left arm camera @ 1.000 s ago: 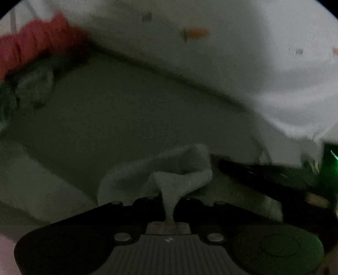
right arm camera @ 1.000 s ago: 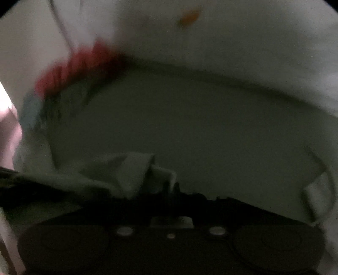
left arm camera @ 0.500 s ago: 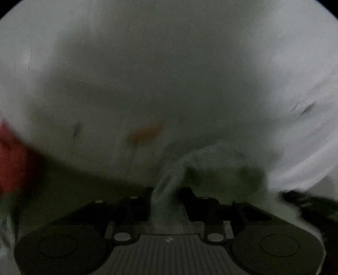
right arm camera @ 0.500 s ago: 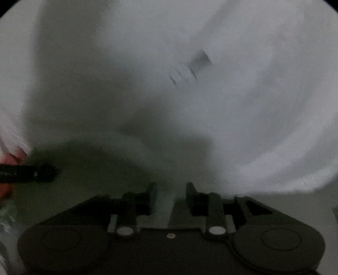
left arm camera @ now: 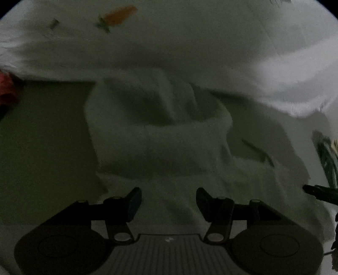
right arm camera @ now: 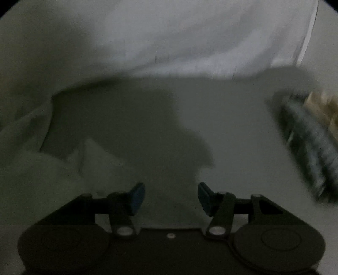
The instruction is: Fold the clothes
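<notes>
Over pale garment (left arm camera: 160, 137) | left tool (left arm camera: 168, 200) just opening, empty | right tool (right arm camera: 171, 197) just opening, empty

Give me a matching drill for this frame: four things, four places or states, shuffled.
Things:
1. left gripper
2. white towel
3. red cloth
4. carrot print

Places or states:
A. at the left edge of the left wrist view
B. on the pale sheet at the top of the left wrist view
C. jaws apart, nothing pinched
D. heaped and partly rolled, right ahead of the open jaws

Pairs: 1-C, 2-D, 3-A, 4-B
</notes>
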The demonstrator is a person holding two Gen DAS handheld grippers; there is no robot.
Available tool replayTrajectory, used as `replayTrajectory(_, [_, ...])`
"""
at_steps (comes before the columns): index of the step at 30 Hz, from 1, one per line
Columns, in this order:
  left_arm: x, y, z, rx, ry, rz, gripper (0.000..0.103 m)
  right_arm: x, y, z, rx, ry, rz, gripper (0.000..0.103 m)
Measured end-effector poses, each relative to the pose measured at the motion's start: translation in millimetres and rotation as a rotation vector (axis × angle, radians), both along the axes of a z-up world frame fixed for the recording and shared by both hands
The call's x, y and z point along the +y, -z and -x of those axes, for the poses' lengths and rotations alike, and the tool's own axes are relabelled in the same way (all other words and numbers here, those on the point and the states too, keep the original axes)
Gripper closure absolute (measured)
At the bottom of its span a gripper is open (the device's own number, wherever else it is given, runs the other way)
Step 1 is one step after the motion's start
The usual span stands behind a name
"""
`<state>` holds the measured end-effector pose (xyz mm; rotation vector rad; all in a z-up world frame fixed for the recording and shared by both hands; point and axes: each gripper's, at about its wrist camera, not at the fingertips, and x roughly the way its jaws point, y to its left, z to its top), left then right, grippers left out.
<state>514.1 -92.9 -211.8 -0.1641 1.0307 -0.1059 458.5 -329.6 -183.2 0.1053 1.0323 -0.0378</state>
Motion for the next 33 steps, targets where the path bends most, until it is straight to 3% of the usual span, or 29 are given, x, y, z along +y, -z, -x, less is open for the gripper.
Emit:
replayTrajectory(2, [-8,9,-1,0.016,0.009,-0.019,0.043,4,5,7,-0.017,-0.027,0.001,0.052])
replayTrajectory(3, [-11,13,-1,0.023,0.015,-0.029,0.042,8,5,10,-0.023,-0.049,0.021,0.064])
replayTrajectory(4, [-13,16,-2,0.027,0.018,-0.037,0.042,10,3,13,-0.031,-0.067,0.041,0.102])
replayTrajectory(7, [-17,11,-3,0.031,0.020,-0.044,0.042,5,-15,33,-0.109,-0.018,0.201,0.103])
replayTrajectory(10, [-11,2,3,0.014,0.024,-0.020,0.042,-8,-63,61,-0.230,0.122,0.356,0.103])
replayTrajectory(12, [-9,-5,10,-0.003,0.027,-0.001,0.042,-24,-93,82,-0.262,0.216,0.418,0.103])
replayTrajectory(14, [-7,-9,19,-0.013,0.031,0.019,0.042,-46,-102,97,-0.225,0.291,0.355,0.097])
replayTrajectory(16, [-7,-7,31,-0.005,0.036,0.037,0.042,-65,-93,112,-0.179,0.377,0.260,0.081])
replayTrajectory(17, [-8,-6,38,0.003,0.040,0.041,0.042,-70,-85,121,-0.156,0.409,0.203,0.078])
replayTrajectory(19, [-11,-3,53,0.019,0.062,0.043,0.041,-75,-66,139,-0.132,0.456,0.075,0.055])
replayTrajectory(21, [-16,0,67,0.038,0.093,0.033,0.041,-79,-40,161,-0.110,0.559,-0.083,0.048])
replayTrajectory(26, [-20,7,86,0.082,0.148,0.017,0.041,-75,9,174,-0.122,0.732,-0.316,0.048])
replayTrajectory(27, [-19,6,88,0.083,0.152,0.014,0.041,-73,12,172,-0.153,0.744,-0.349,0.053])
replayTrajectory(28, [-17,5,88,0.082,0.154,0.010,0.041,-71,12,168,-0.181,0.735,-0.375,0.069])
replayTrajectory(30, [-14,1,88,0.073,0.149,-0.002,0.041,-57,0,153,-0.229,0.667,-0.383,0.096])
replayTrajectory(31, [-10,-2,88,0.063,0.141,-0.004,0.041,-44,-13,145,-0.275,0.612,-0.346,0.096])
replayTrajectory(33, [2,-11,88,0.040,0.108,0.001,0.039,10,-55,125,-0.366,0.363,-0.170,0.097])
